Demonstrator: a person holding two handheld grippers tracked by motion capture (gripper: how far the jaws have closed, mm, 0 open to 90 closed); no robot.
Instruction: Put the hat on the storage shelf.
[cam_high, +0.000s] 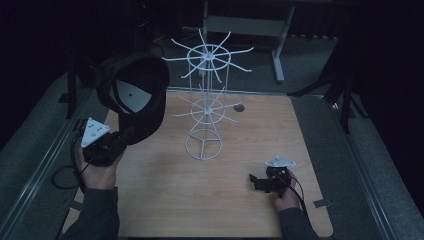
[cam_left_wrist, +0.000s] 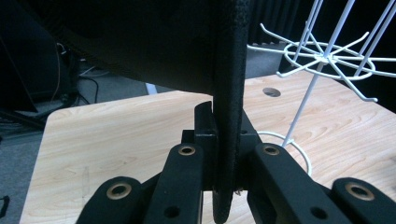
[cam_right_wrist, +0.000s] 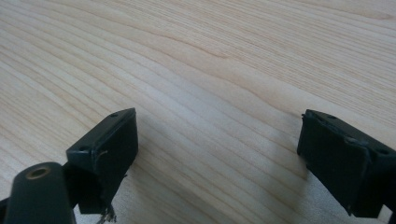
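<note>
A black cap (cam_high: 145, 95) hangs in the air over the table's left rear corner, its pale inner lining facing me. My left gripper (cam_high: 124, 137) is shut on the cap's brim from below. In the left gripper view the stiff black brim (cam_left_wrist: 231, 70) stands upright between the pads of that gripper (cam_left_wrist: 226, 128). A white wire hook rack (cam_high: 206, 100) stands mid-table, to the right of the cap, and its spokes (cam_left_wrist: 327, 58) show at the upper right of that view. My right gripper (cam_high: 257, 181) rests low at the front right, and its jaws (cam_right_wrist: 219, 144) stand open over bare wood.
The light wooden table (cam_high: 250, 150) has a round cable hole (cam_high: 239, 107) behind the rack. Grey carpet (cam_high: 325, 150) and metal rails flank the table. A grey desk frame (cam_high: 277, 50) stands in the dark behind it.
</note>
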